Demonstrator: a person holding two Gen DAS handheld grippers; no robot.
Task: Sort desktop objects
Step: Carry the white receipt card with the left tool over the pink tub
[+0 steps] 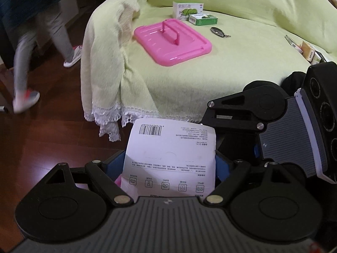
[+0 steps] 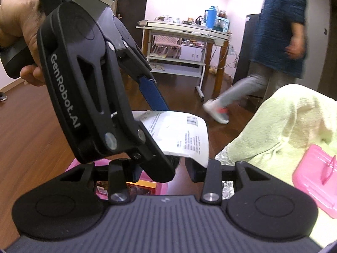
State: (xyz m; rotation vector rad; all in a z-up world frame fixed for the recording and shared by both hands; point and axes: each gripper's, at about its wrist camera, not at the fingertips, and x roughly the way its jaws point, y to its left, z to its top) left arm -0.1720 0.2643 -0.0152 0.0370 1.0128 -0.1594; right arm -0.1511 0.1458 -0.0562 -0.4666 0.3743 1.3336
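Observation:
A white printed packet [image 1: 171, 154] with a barcode sits between the blue fingers [image 1: 114, 162] of my left gripper [image 1: 169, 164], which is shut on its sides. In the right wrist view the same packet [image 2: 185, 135] hangs from the left gripper [image 2: 147, 139], held by a hand [image 2: 19, 25]. Below it lies a pink bin [image 2: 145, 186] with orange items inside. My right gripper [image 2: 166, 171] stands open just under the packet, with nothing gripped; its fingers are mostly hidden. A pink lid [image 1: 172, 42] with a handle rests on the green cloth.
On the green-covered seat [image 1: 231, 67] lie two green-and-white boxes [image 1: 189, 12], a key fob [image 1: 218, 31] and several small boxes [image 1: 309, 51] at the right edge. A person [image 2: 273, 48] walks across the wooden floor [image 2: 31, 126]. A cluttered desk [image 2: 183, 33] stands behind.

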